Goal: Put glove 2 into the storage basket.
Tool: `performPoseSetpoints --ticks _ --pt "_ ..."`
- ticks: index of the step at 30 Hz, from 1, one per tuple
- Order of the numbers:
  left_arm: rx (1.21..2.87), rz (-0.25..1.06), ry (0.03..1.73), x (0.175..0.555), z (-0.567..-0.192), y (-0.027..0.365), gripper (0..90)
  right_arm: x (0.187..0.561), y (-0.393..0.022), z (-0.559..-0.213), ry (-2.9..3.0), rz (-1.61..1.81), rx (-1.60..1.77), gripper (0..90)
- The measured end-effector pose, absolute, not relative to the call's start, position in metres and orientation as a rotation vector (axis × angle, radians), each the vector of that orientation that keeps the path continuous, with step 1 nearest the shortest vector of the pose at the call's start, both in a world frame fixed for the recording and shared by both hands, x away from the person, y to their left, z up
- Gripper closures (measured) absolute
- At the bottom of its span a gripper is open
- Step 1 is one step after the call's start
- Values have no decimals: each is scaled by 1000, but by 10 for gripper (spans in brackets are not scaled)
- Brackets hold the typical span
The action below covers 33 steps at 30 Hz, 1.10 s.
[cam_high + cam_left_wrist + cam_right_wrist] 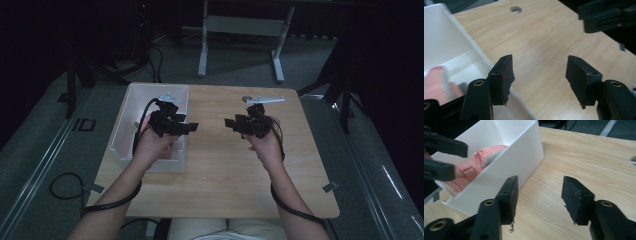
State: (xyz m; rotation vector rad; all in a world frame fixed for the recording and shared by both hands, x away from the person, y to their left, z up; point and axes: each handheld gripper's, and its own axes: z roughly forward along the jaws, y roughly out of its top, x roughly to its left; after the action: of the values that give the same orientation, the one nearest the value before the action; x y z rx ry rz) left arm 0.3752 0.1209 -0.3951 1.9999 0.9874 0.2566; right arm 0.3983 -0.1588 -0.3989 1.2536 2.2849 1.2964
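A white open box [131, 107] stands on the left part of the wooden table [225, 165]. A pink cloth [477, 161] lies crumpled inside it, also seen as a blur [435, 81] in the left gripper view. My left gripper [189, 127] hovers over the box's right wall, pointing right. Its jaws [540, 80] are open and hold nothing. My right gripper [231, 122] hovers over the table's middle and faces the left one across a small gap. It is open too [539, 197], with bare wood between its pads.
A round cable hole [515, 9] sits near the table's far edge, with a silver bracket [262, 100] beside it. A white desk frame [202, 50] stands on the floor beyond. Cables [65, 187] loop on the floor at the left.
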Motion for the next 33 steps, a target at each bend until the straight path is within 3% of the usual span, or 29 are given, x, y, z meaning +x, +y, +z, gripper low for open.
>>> performPoseSetpoints --ticks 5,6,9,10,21,33 --pt "2010 222 917 368 -396 98 325 396 -178 -404 2266 1285 1267 373" --pt "2002 216 904 367 -396 94 275 394 -190 -408 2258 1295 1272 296" --pt "1996 179 853 363 -399 85 150 393 -200 -412 2257 1303 1269 247" --pt "1995 185 847 362 -400 82 150 392 -206 -415 2261 1307 1270 227" --pt "2101 159 719 348 -425 31 20 378 -237 -444 2261 1276 1247 184" --pt "2143 91 637 337 -465 5 19 367 -251 -484 2306 1251 1194 159"
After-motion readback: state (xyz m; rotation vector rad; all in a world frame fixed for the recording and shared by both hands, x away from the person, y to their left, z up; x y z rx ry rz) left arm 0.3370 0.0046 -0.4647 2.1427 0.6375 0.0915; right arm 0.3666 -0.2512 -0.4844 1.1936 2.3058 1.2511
